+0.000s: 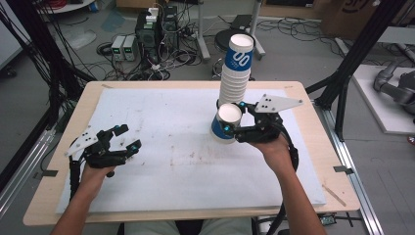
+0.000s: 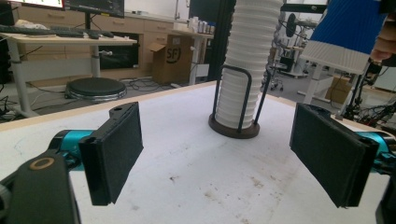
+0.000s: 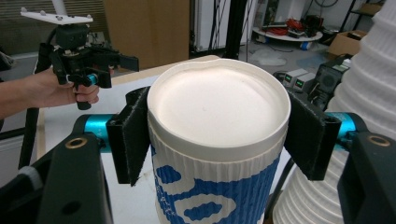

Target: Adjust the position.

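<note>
Table (image 1: 161, 147): pale board with a white mat, some faint stains mid-surface. Toward the far side, right of centre, a tall stack of cups (image 1: 236, 73) stands in a dark wire holder (image 2: 234, 126) with a round base; cups ribbed white, the top one carrying a blue print. Right gripper (image 1: 234, 117) holds 1 single cup (image 1: 226, 122) just in front of the stack's lower part, bottom end facing the high camera and mouth down, lifted off the mat as far as can be judged. In the right gripper view its 2 pads (image 3: 133, 140) press against opposite sides of the cup wall just under the bottom rim, pinching it firmly. Left gripper (image 1: 122, 139) rests low over the near-left mat, well apart from the cups, its pads (image 2: 114, 149) spread wide with nothing between them. Judged step: 1 cup taken off the stack and in carry, not yet set down. Next move likely calls for swinging the cup clear of the stack and holder without brushing them, choosing a bare patch of mat, lowering it level, then easing the pinch. Risk: the thin wall may dent if squeezed harder.
</note>
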`<move>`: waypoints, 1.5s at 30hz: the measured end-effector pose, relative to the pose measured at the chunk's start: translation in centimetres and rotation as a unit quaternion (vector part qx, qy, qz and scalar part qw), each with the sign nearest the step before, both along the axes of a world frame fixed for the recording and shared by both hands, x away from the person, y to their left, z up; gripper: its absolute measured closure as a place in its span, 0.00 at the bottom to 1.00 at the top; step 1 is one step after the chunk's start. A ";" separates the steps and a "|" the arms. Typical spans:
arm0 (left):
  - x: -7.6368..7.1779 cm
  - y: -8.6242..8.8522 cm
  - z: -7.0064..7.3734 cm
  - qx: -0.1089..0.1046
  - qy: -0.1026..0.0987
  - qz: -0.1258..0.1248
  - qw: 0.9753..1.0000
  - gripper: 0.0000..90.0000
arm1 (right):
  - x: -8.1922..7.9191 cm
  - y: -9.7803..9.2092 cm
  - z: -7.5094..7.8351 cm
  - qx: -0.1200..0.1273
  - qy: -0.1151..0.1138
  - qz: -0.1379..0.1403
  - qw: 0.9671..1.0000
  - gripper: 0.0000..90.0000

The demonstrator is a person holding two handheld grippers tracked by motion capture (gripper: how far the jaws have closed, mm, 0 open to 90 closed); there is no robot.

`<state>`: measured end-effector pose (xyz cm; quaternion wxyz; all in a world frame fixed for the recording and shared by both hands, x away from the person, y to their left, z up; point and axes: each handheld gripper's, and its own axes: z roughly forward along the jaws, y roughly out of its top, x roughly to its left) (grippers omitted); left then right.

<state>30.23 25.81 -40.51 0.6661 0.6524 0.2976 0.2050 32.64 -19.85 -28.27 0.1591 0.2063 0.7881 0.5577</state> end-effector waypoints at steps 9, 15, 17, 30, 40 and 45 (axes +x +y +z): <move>-0.2 -0.2 0.2 -0.007 -0.003 -0.018 1.000 0.19 | 0.7 1.2 -2.0 0.006 0.018 0.012 1.000 0.35; -0.1 -0.8 0.3 -0.012 -0.002 -0.032 0.999 0.18 | 0.9 1.8 -2.9 0.007 0.026 0.023 0.999 0.35; 0.0 -1.2 0.4 -0.012 -0.001 -0.039 0.999 0.18 | 0.9 1.9 -3.3 0.008 0.027 0.025 0.999 0.35; 0.2 -3.9 1.4 -0.003 -0.001 -0.095 0.995 0.18 | 1.1 3.1 -4.7 0.010 0.035 0.046 0.998 0.35; 1.0 -7.3 2.6 0.015 -0.007 -0.156 0.988 0.17 | 1.2 4.3 -5.0 0.012 0.043 0.071 0.996 0.35; 1.5 -8.5 2.6 0.016 -0.002 -0.172 0.985 0.17 | 1.3 4.7 -5.3 0.012 0.045 0.078 0.996 0.35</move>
